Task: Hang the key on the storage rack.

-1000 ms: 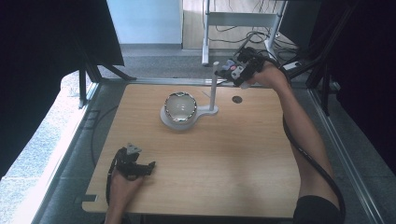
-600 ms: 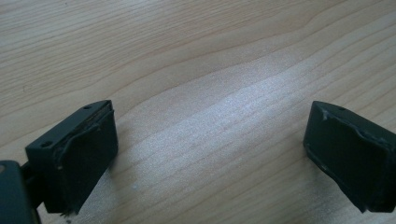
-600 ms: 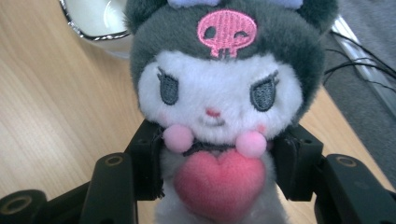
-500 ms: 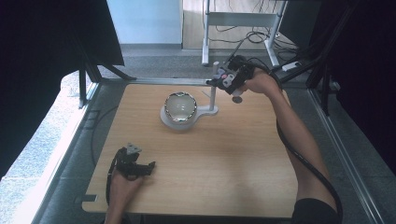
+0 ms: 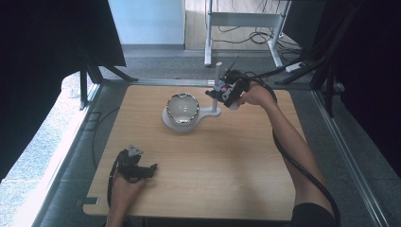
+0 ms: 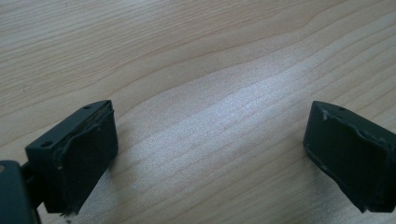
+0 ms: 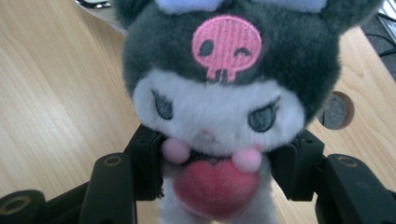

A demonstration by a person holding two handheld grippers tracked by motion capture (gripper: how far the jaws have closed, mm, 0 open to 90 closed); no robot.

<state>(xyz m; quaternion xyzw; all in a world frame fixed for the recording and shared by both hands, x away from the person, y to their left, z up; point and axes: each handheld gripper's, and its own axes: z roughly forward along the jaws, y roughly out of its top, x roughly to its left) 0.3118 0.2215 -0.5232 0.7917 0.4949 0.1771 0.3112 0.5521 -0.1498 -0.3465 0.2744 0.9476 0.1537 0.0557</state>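
Looking down from the high view, we see the right gripper [image 5: 226, 93] held up over the far side of the wooden surface [image 5: 213, 165], just beside the white upright post of a stand [image 5: 216, 87] whose round base carries a shiny bowl-like thing [image 5: 182, 109]. The plush toy [image 5: 222, 90] in the jaws is too small here to read its direction. The left gripper [image 5: 142, 169] sits low at the near left corner, well apart from everything else.

In the left gripper view, we've got the two black jaws spread wide apart with nothing between them, just bare wood grain underneath.

In the right gripper view, the plush toy [image 7: 217, 112] is clamped at the body by the jaws, one on each side of its pink heart [image 7: 215, 189]. Its long axis runs straight up away from the gripper, head on top, and its face with the pink skull patch [image 7: 226, 46] points right back at the camera. A round hole [image 7: 335, 110] in the surface shows behind it.
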